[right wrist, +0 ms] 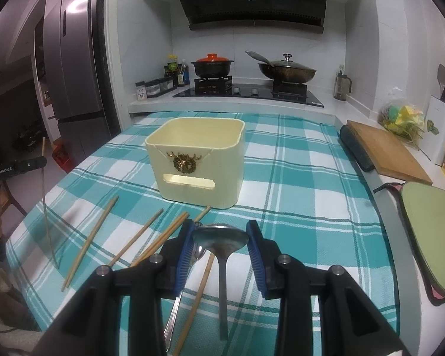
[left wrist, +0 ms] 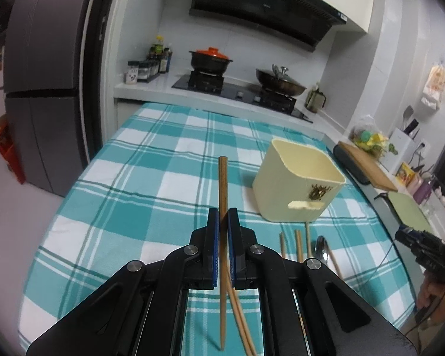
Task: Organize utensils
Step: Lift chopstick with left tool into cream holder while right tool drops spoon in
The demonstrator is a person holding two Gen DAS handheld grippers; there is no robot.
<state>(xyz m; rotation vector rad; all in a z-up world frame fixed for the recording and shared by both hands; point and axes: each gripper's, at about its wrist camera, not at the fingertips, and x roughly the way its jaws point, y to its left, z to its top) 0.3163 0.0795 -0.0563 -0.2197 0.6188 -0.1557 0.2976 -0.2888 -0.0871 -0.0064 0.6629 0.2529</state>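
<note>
Left tongs point(left wrist: 222, 222) pinched a stiff, light chopstick point(left wrist: 222, 187) mid-shaft; right tongs point(right wrist: 219, 234) stood spread around a slippery steel spoon point(right wrist: 220, 237), best gripped by its handle

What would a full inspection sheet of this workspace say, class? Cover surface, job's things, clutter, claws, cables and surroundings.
Surface: teal checked tablecloth, flat.
Job's things: cream holder box upright, looks empty; loose chopsticks and a small spoon lie on the cloth.
Clutter: nothing seen on the cloth.
Claws: left claw shut on a dark chopstick; right claw open around a ladle.
Cables: a black cable by the right claw.
Surroundings: fridge, stove with pots, cutting board.
</note>
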